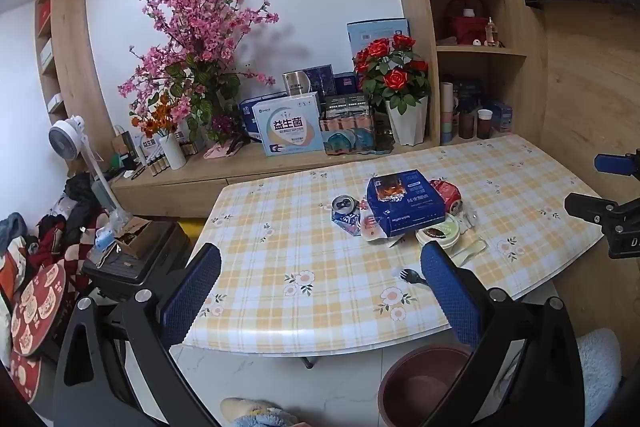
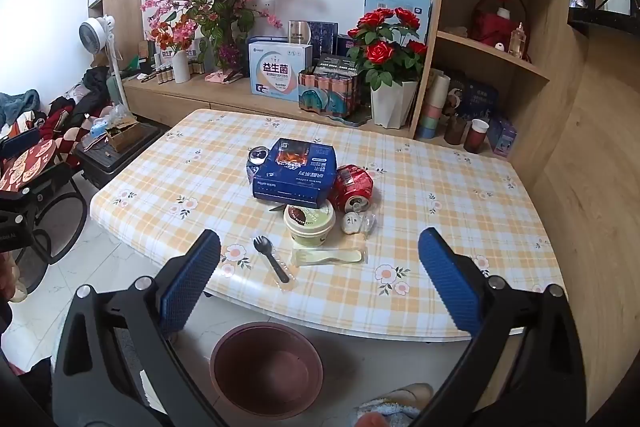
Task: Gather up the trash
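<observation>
Trash lies in a cluster on the checked tablecloth (image 2: 440, 187): a blue coffee box (image 2: 294, 173), a crushed red can (image 2: 354, 187), a crushed blue can (image 1: 345, 213), a green-lidded cup (image 2: 309, 221), a black plastic fork (image 2: 272, 263), a wrapped pale spoon (image 2: 330, 257) and a small white wrapper (image 2: 356, 223). A brown bin (image 2: 266, 369) stands on the floor at the table's near edge. My left gripper (image 1: 320, 267) and my right gripper (image 2: 320, 251) both hover open in front of the table, short of the trash, with nothing between their fingers.
Behind the table a wooden sideboard (image 1: 240, 167) carries flower pots, boxes and a white fan (image 1: 66, 141). Shelves (image 2: 492, 43) with cups stand at the right. Clothes and a black case (image 1: 136, 259) are piled on the left. A slippered foot (image 2: 400, 407) shows by the bin.
</observation>
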`<state>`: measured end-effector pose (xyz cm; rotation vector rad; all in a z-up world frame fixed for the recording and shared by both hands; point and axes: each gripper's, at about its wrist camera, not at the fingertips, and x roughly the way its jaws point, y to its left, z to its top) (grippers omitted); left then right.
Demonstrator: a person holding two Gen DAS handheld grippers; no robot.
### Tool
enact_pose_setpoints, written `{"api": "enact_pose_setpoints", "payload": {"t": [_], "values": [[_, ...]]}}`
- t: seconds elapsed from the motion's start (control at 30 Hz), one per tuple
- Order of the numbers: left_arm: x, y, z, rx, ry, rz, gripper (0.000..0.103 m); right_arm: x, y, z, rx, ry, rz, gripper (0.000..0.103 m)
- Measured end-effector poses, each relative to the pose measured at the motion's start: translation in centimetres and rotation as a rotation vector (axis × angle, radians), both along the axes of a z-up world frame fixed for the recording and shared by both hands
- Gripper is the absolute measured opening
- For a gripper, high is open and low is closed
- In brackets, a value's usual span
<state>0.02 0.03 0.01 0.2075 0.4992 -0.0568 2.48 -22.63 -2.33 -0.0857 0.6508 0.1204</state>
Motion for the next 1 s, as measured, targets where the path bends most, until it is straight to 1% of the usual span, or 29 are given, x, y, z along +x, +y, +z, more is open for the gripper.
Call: {"api": "enact_pose_setpoints", "payload": {"t": [1.0], "values": [[-0.02,-0.01,0.01,0.007,-0.007,0.002,0.098,0.05,-0.32,-0.28,0.002,-0.011,-0.006,0.097]]}}
